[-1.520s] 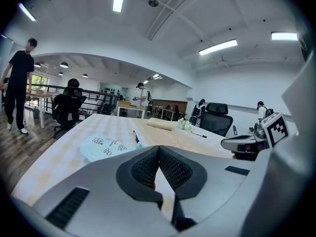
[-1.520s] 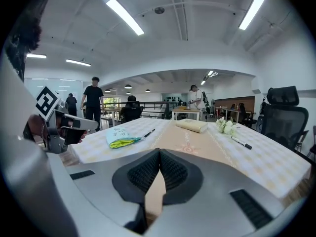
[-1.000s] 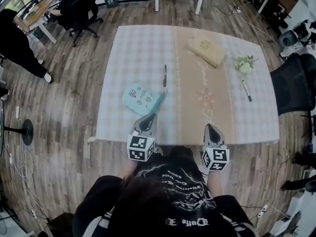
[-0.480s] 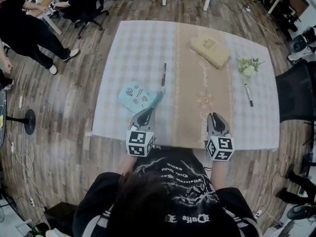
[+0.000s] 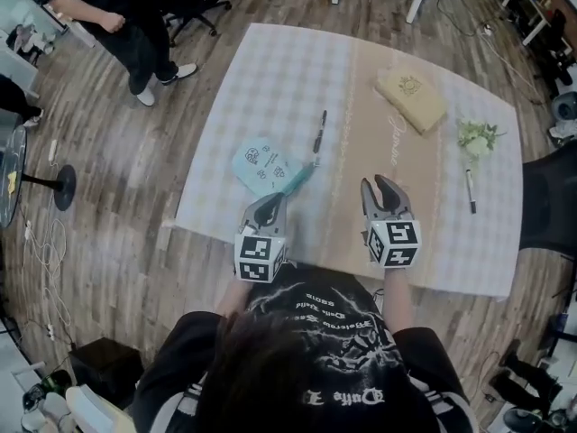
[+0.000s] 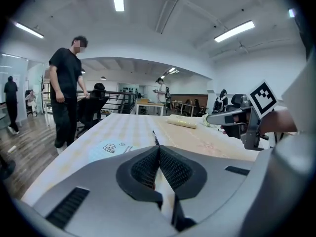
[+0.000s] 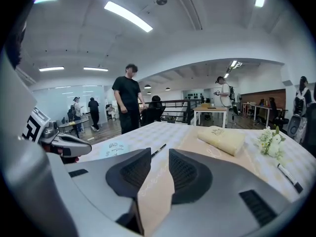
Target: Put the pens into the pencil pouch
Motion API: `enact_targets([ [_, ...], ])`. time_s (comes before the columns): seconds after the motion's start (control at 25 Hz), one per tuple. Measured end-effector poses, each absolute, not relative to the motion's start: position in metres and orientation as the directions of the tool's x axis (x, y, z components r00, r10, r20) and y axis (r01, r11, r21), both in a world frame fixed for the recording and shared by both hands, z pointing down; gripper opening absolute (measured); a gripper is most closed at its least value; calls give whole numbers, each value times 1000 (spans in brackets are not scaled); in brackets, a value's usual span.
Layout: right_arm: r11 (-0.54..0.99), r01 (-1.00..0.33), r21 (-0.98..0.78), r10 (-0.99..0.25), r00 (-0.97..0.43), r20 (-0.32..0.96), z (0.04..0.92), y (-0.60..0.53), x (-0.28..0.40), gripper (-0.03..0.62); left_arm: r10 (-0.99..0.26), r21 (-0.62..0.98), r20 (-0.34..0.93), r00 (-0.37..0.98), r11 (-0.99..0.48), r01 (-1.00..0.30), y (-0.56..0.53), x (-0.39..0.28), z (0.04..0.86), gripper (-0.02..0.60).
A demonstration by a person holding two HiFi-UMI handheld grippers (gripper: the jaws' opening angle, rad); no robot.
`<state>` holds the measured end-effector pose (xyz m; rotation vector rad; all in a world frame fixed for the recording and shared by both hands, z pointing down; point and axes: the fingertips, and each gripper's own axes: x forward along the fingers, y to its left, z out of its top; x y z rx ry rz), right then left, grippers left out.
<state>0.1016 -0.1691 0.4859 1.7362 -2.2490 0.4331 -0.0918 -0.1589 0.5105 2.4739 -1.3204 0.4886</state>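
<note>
A light blue pencil pouch [image 5: 267, 168] lies flat on the checked tablecloth [image 5: 270, 79], with a black pen [image 5: 319, 132] just beyond it. A second pen [image 5: 470, 190] lies far right near the flowers. My left gripper [image 5: 269, 207] hovers at the near edge just short of the pouch, jaws shut and empty [image 6: 158, 149]. My right gripper [image 5: 379, 188] is over the tan runner [image 5: 397, 165], to the right of the pouch. Its jaws have just been opening and nothing is between them [image 7: 160, 162]. The right gripper view shows the black pen [image 7: 159, 150] and the pouch [image 7: 112, 148] ahead.
A tan padded book-like item [image 5: 411, 99] rests at the far right of the runner. A small bunch of white flowers [image 5: 476, 136] lies beside it. A person in black [image 5: 108, 7] stands off the table's far left corner. A black chair [image 5: 550, 197] is at the right.
My right gripper has moved forward over the table and its jaws have parted. The left gripper has stayed near the table's edge, still shut. A person has walked closer at far left.
</note>
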Motion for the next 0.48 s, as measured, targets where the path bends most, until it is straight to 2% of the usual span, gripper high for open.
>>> enact_targets([
  [0.48, 316, -946, -78, -852, -318, 415, 485, -236, 54, 137, -782, 86, 443, 438, -449, -889, -160, -128, 510, 20],
])
